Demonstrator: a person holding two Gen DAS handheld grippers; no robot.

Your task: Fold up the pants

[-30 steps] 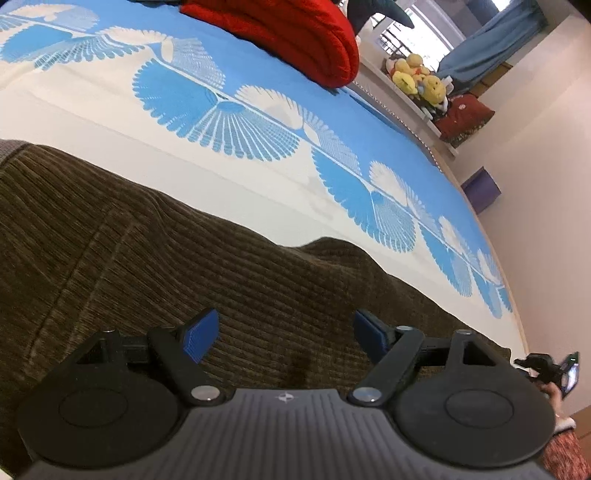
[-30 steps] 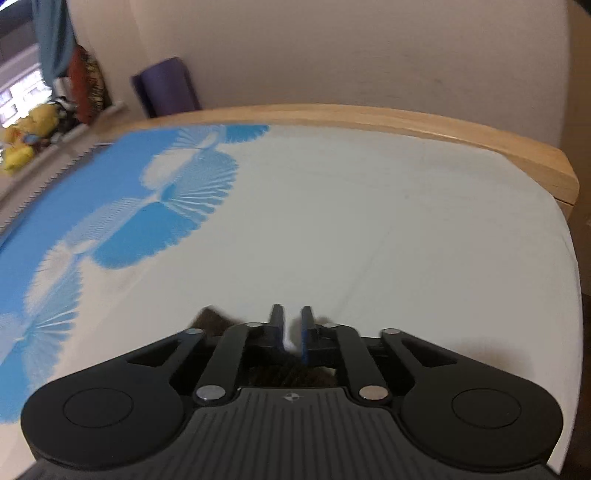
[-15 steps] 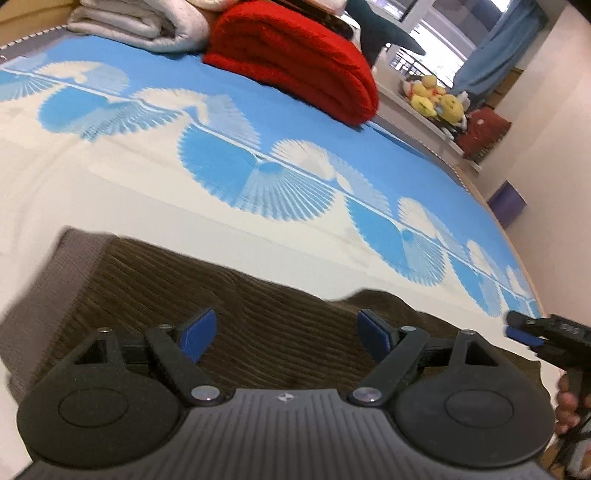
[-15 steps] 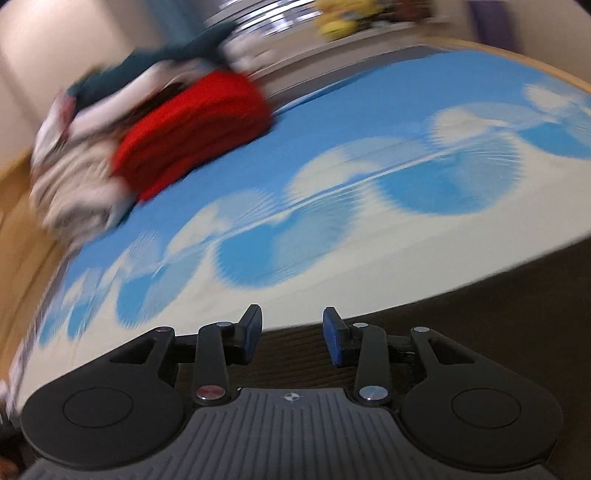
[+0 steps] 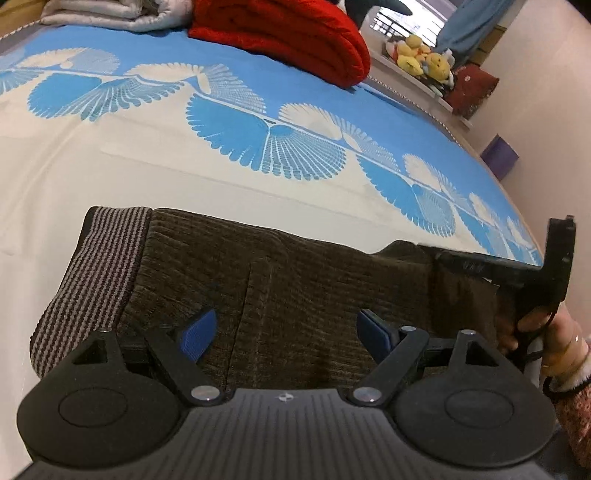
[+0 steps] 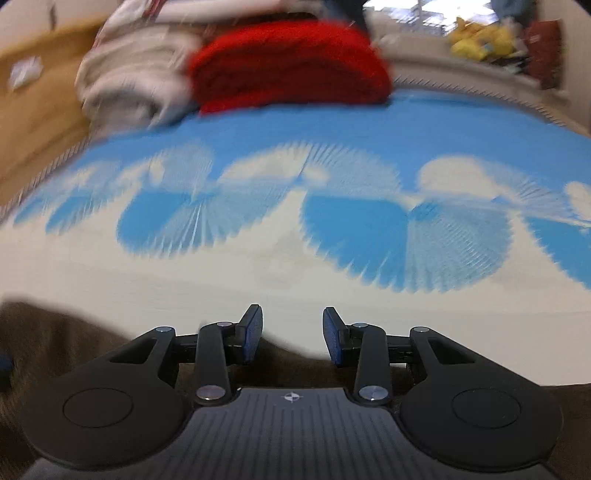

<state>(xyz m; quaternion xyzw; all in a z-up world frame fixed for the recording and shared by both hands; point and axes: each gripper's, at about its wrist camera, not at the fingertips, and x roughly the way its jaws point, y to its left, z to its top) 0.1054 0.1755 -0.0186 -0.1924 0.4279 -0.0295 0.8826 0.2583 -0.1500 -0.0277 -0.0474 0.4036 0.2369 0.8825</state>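
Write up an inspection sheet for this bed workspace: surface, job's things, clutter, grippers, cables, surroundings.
Surface: bed sheet, cream with blue fan print.
Job's things: brown corduroy pants lying flat, striped knit waistband at the left.
Clutter: folded red blanket and pale grey bedding at the far side.
Grippers: left gripper open over the pants; right gripper open at the pants' edge, holding nothing.
Cables: nothing seen.
Surroundings: yellow plush toys on a ledge, purple box by the wall.
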